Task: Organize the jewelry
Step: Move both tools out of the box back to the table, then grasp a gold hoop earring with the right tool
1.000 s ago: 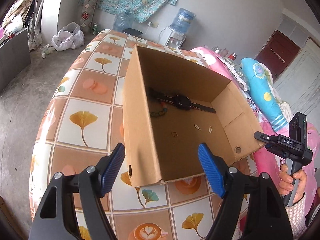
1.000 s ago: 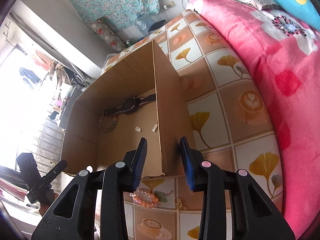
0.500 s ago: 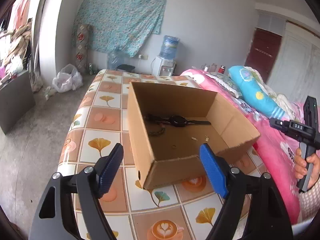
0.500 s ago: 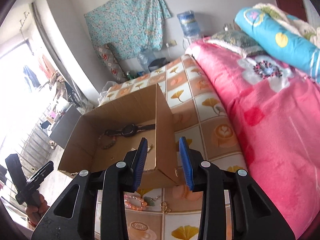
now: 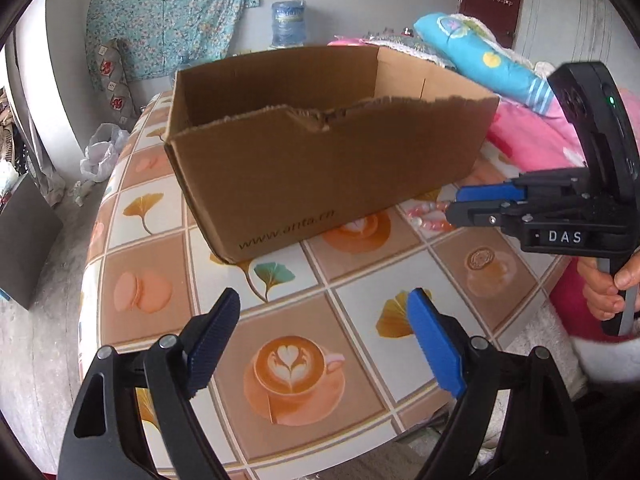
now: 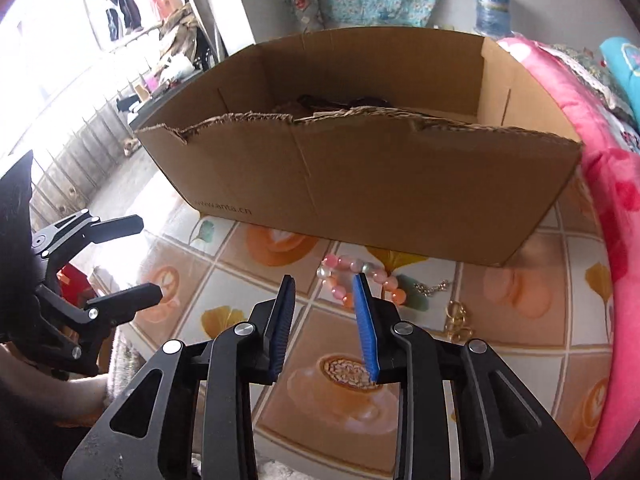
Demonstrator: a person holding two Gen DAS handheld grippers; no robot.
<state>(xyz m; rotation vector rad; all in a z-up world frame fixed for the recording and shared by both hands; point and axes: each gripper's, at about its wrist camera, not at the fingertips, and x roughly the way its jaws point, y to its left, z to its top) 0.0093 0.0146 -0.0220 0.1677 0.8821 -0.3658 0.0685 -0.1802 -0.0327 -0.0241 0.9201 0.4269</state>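
Observation:
An open cardboard box stands on the tiled tablecloth; over its torn near wall I glimpse a dark watch inside. In front of the box lie a pink bead bracelet, a green pendant on a chain and small gold rings. My right gripper hovers low just short of the bracelet, jaws narrow and closing, pads touching nothing. It also shows from the side by the beads. My left gripper is wide and still opening, with nothing between its fingers.
A pink flowered blanket borders the table on the right, with a blue pillow behind. The table's near edge lies just under my left gripper. A person's hand holds the right gripper's handle. A water bottle stands by the far wall.
Both grippers have come down from above the box to low in front of its near wall and rolled level. The box's inside is now mostly hidden. Left jaws widened, right jaws narrowed.

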